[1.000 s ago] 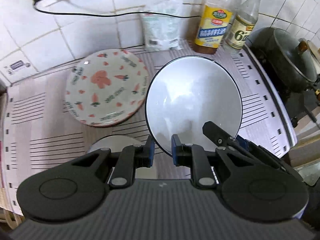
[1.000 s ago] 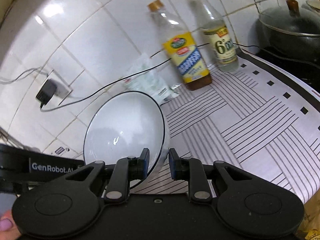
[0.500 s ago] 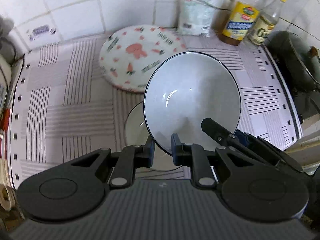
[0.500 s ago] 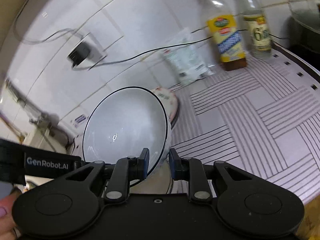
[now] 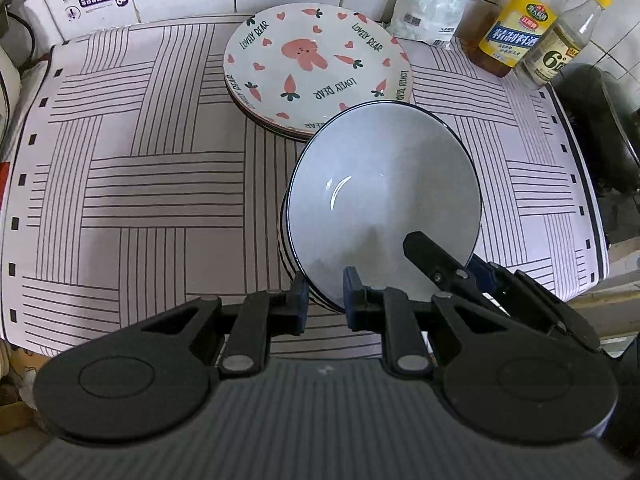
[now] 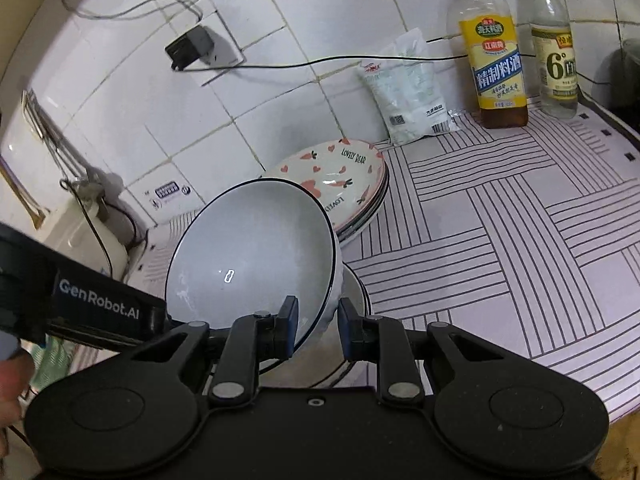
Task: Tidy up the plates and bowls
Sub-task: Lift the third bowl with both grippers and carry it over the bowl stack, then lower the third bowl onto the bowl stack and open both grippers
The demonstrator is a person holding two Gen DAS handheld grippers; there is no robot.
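Observation:
A white bowl with a dark rim is tilted and held at its near edge by both grippers. My left gripper is shut on its rim. My right gripper is shut on the rim too, and shows in the left wrist view. The held bowl rests in another white bowl that stands on the counter. A stack of rabbit-and-carrot plates lies just behind.
A striped mat covers the counter. A salt bag, an oil bottle and a vinegar bottle stand by the tiled wall. A dark pot sits at the right. A charger and cable hang on the wall.
Both grippers carried the bowl left and down, from open mat onto the other white bowl in front of the plate stack. Both stayed shut on the rim.

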